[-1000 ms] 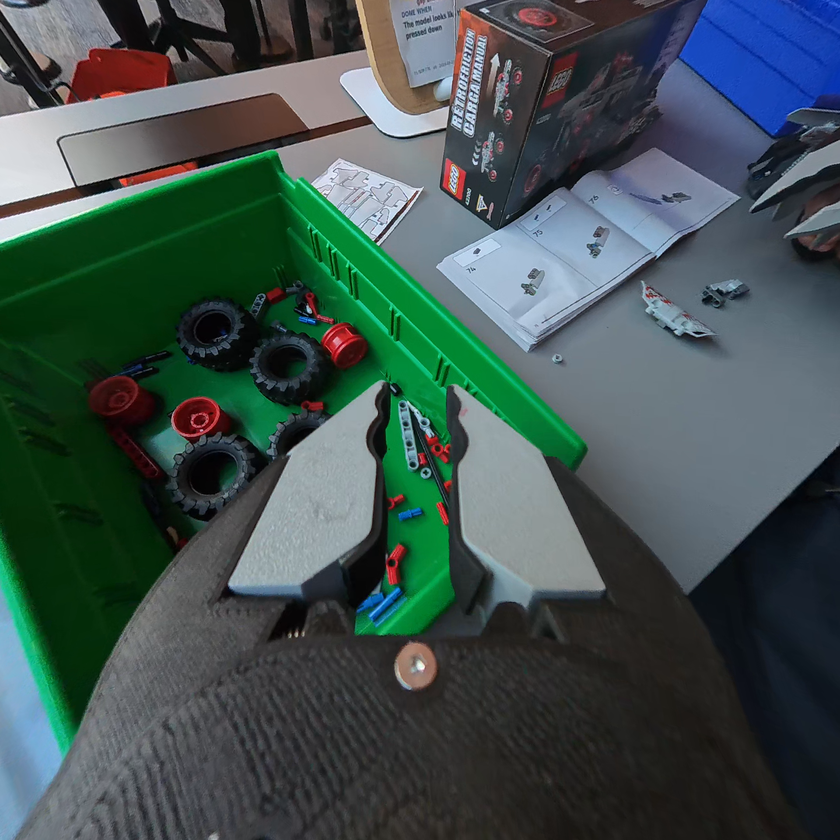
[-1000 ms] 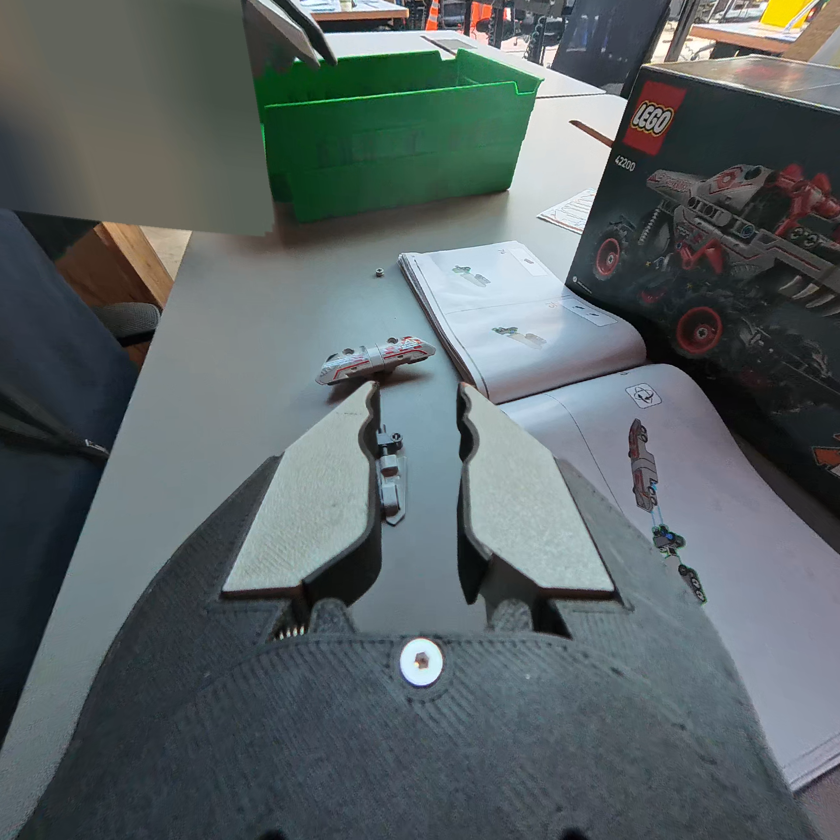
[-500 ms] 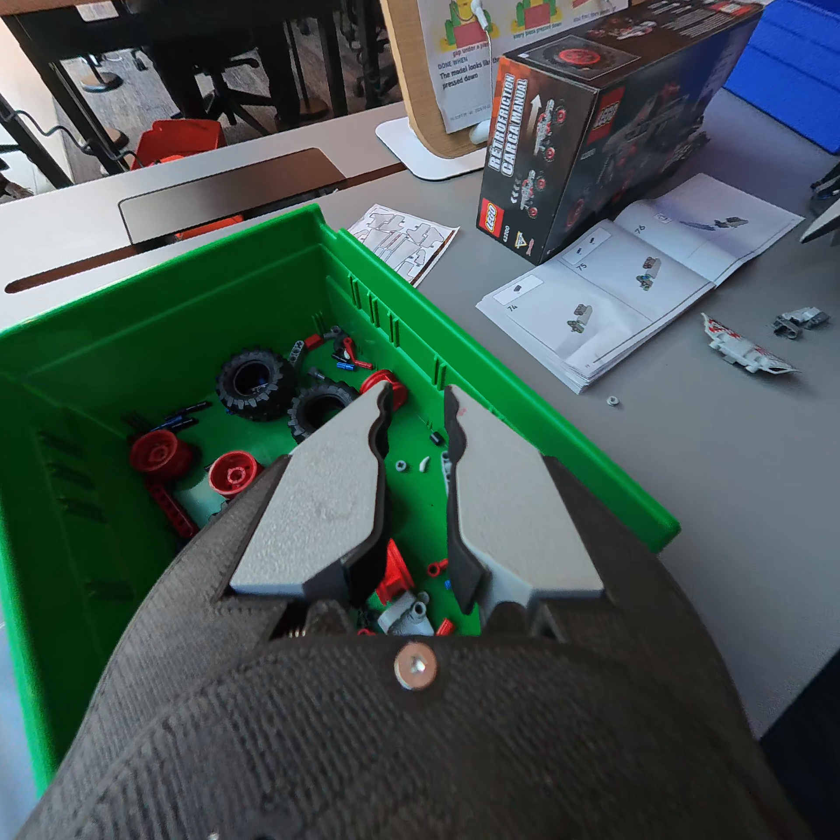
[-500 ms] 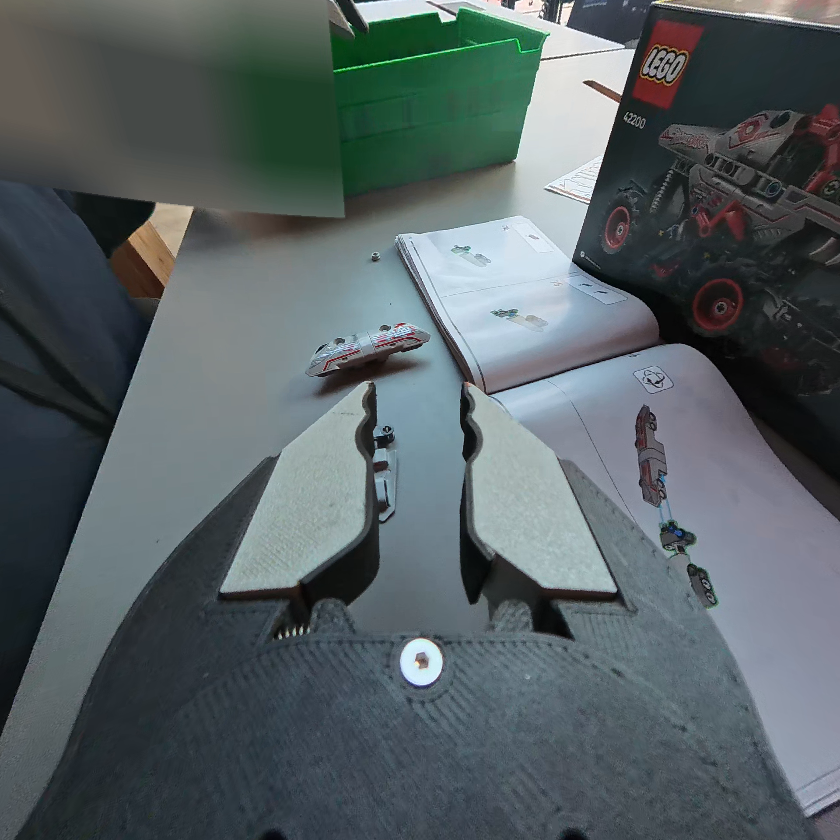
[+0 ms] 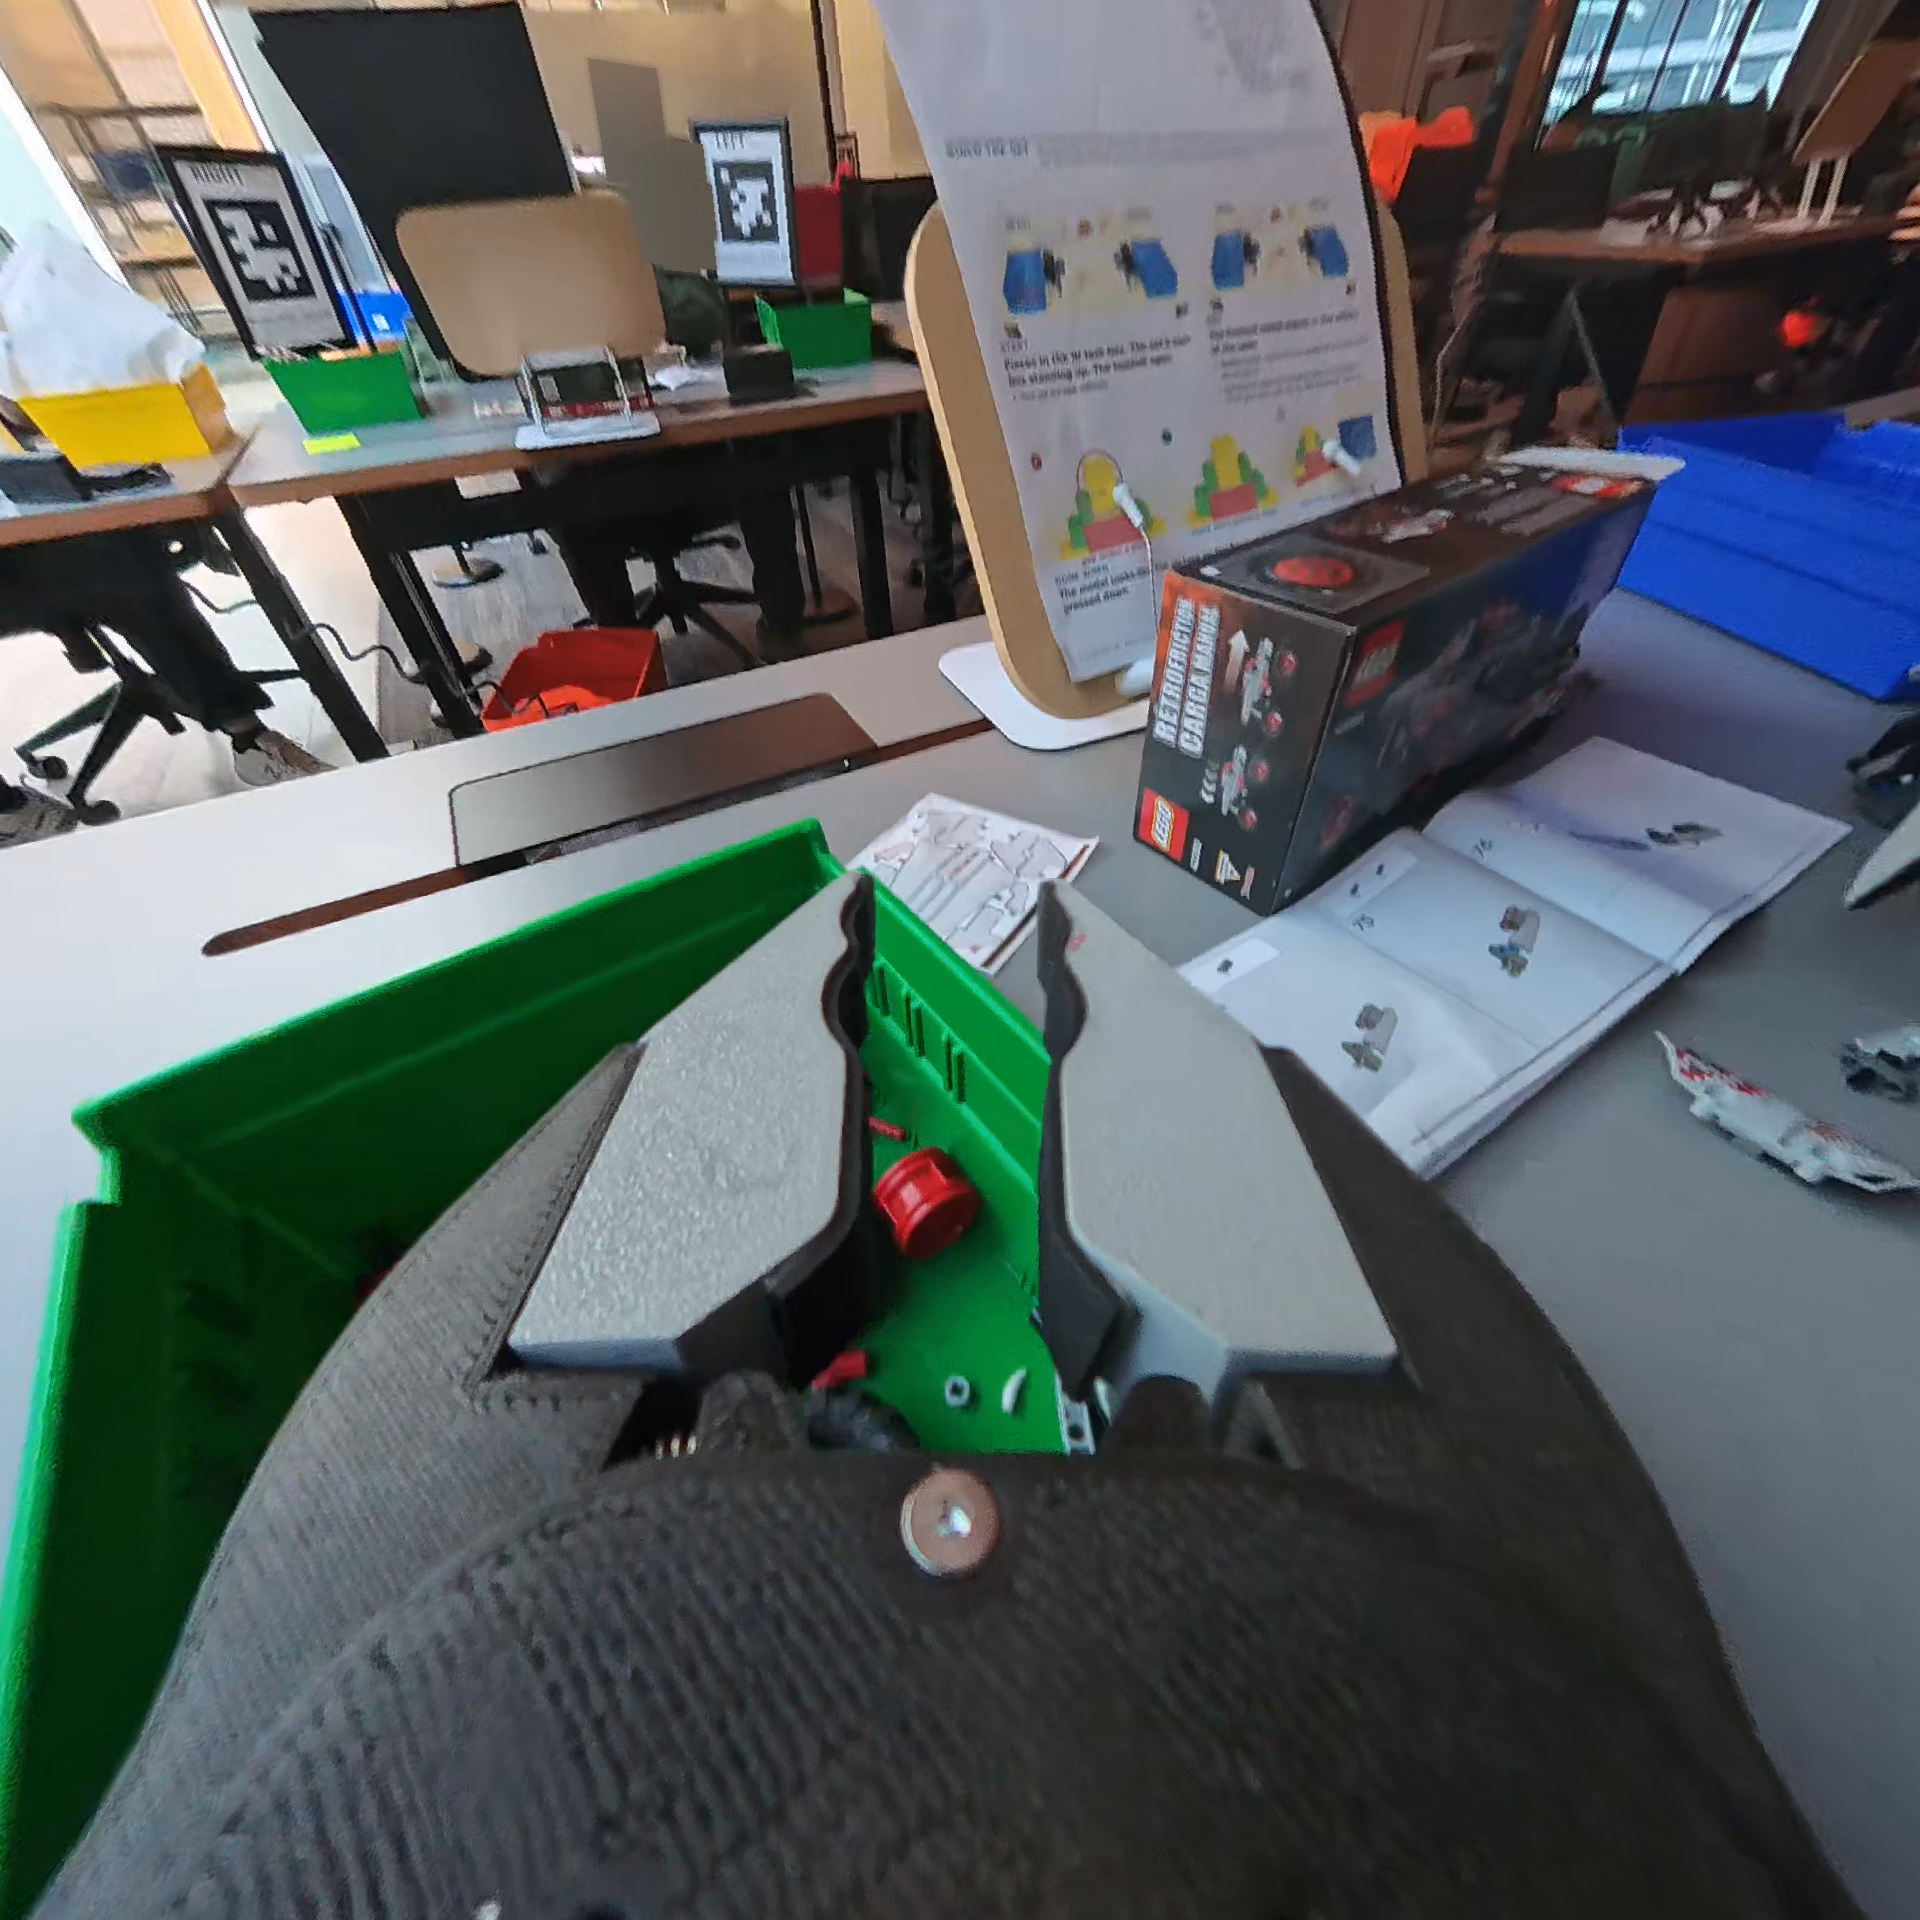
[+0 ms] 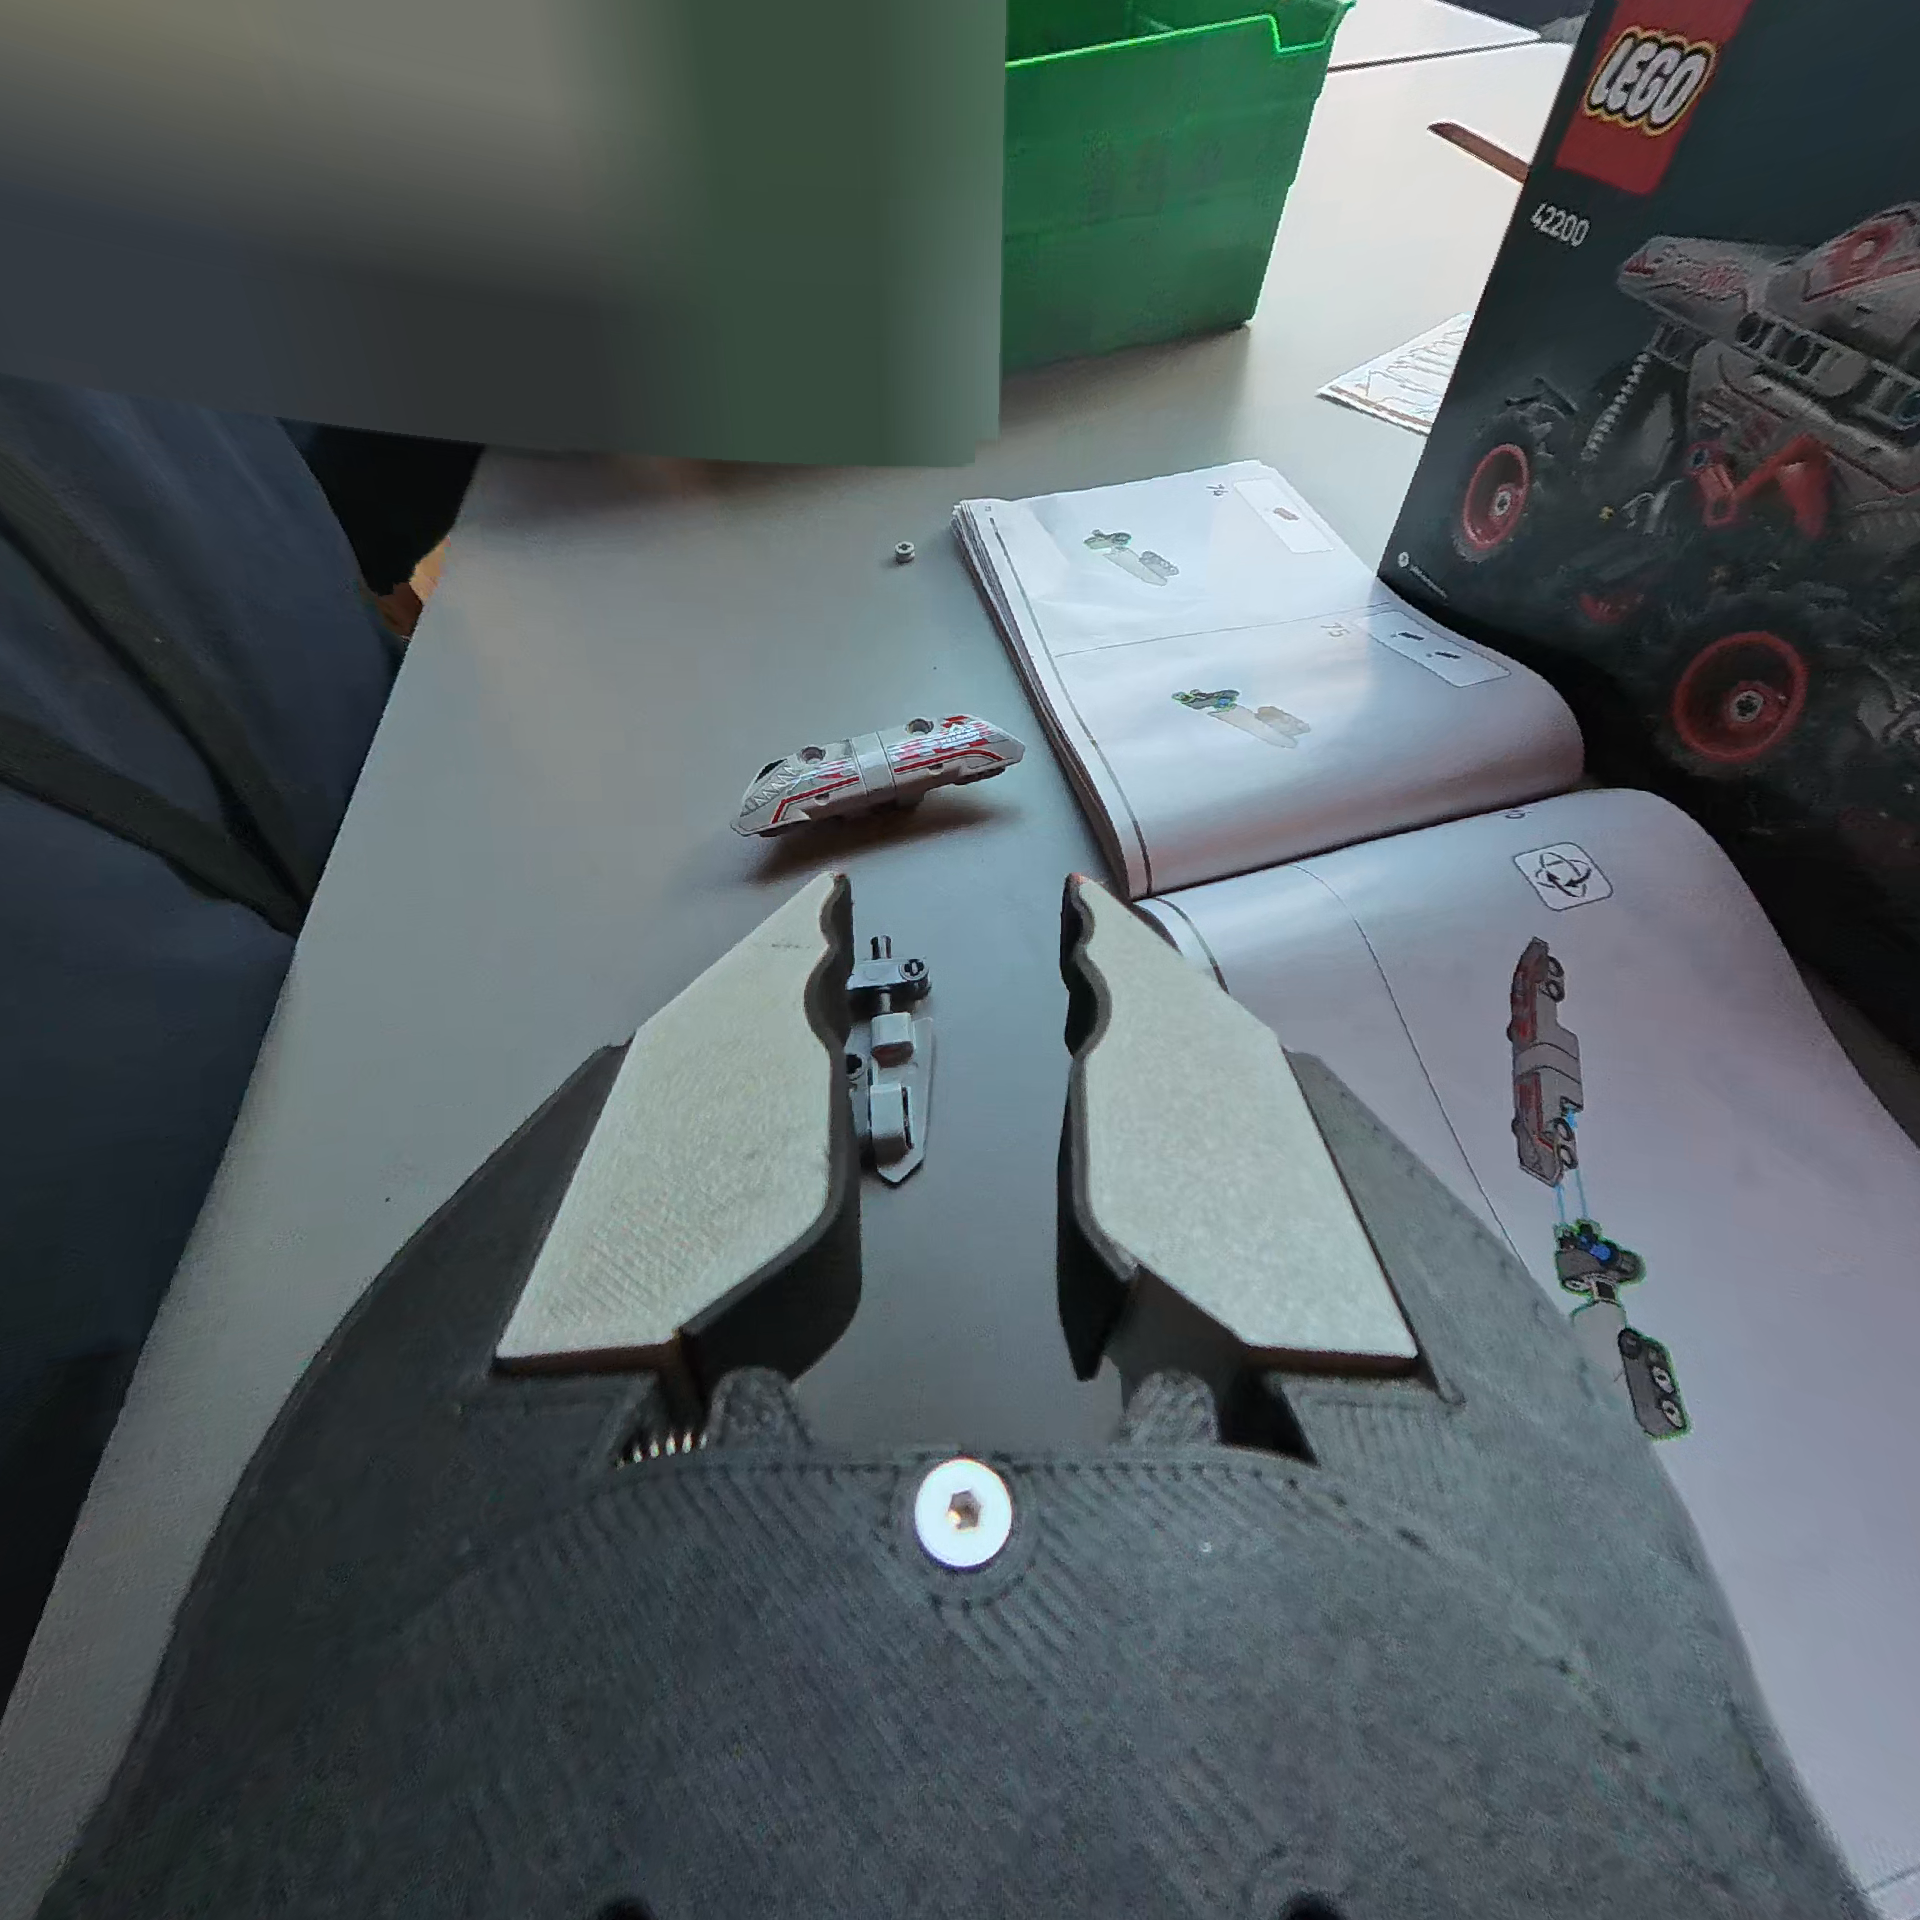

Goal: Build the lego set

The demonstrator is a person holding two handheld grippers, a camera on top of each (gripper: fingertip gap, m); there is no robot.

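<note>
Over the green bin (image 5: 436, 1049) your left tool (image 5: 948, 914) hangs with its fingers apart and nothing between them — a red wheel hub (image 5: 923, 1200) and a few small pieces lie on the bin floor below the gap. Your right tool (image 6: 954, 902) is low over the grey bench (image 6: 623, 665), fingers also apart and empty; a small grey lego assembly (image 6: 889, 1060) lies on the bench between them, just beside the left finger. Just past the fingertips sits the white-and-red printed part (image 6: 878, 771), with a tiny grey stud (image 6: 904, 554) farther off. Beside these the instruction booklet (image 6: 1247, 686) lies open, its far edge against the black lego box (image 6: 1704, 395). A sticker sheet (image 5: 971, 873) lies between bin and box.
</note>
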